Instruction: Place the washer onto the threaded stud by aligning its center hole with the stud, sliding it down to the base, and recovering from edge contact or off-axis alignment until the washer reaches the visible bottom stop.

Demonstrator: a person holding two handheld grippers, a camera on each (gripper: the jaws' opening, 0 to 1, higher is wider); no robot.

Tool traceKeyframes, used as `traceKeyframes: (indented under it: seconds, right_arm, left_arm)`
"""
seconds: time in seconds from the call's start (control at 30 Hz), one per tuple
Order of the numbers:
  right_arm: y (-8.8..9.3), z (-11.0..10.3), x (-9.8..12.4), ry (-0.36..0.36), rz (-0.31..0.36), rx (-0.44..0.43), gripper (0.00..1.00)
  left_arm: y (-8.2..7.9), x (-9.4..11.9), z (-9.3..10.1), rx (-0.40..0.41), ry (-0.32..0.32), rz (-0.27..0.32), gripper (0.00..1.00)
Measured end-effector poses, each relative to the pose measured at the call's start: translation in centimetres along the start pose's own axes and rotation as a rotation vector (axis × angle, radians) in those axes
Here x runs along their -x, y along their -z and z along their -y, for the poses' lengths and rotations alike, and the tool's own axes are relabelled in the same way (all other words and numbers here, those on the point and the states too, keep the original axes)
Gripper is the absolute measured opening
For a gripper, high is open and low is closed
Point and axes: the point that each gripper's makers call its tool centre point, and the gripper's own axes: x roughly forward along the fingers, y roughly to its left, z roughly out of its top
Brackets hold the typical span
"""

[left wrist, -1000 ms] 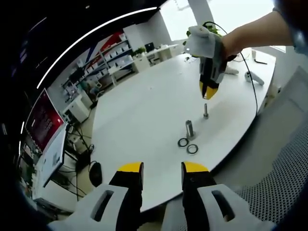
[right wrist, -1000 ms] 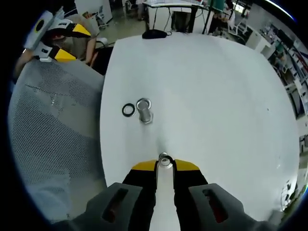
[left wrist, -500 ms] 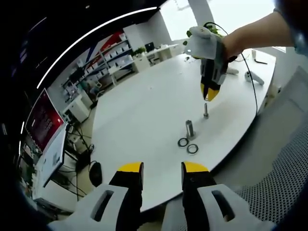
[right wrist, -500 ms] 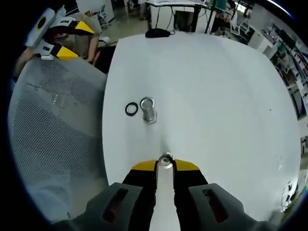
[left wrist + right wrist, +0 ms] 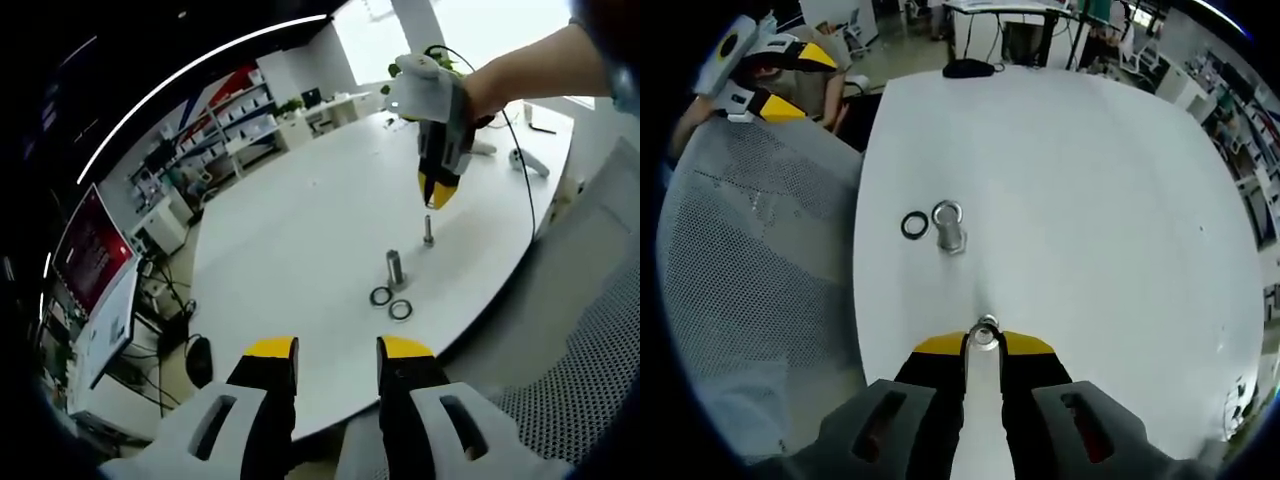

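**A:** What is on the white table (image 5: pixel 300 230)?

**B:** A slim upright threaded stud (image 5: pixel 428 230) stands toward the far side. The right gripper (image 5: pixel 434 193) hangs just above it, pointing down. In the right gripper view the stud's top (image 5: pixel 984 332) sits right at the yellow tips.

**A:** Where is the washer?

**B:** A silver washer (image 5: pixel 400 310) lies flat near the table's near edge, beside a black ring (image 5: pixel 380 296) and a thicker metal cylinder (image 5: pixel 395 267). Whether another washer is pinched in the right tongs, I cannot tell; its jaws look pressed together with only a sliver between.

**A:** And the left tongs?

**B:** The left gripper (image 5: pixel 338 352) is released, jaws apart and empty, held back off the table's near edge.

**A:** How should this step go?

**B:** Probably keep the tips square over the stud and descend straight. If an edge catches, lift slightly, re-centre, then slide down to the base.
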Motion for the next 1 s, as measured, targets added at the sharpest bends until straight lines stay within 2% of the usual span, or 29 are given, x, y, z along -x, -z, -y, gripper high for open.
traceKeyframes:
  seconds: [0.53, 1.0]
  right_arm:
    - [0.1, -0.2, -0.4, -0.006, -0.019, 0.010, 0.14]
    - [0.5, 0.4, -1.8, -0.001, -0.059, 0.024, 0.13]
  left_arm:
    - [0.0, 0.0, 0.0, 0.001, 0.002, 0.000, 0.29]
    - [-0.1, 0.0, -0.1, 0.009, -0.001, 0.008, 0.29]
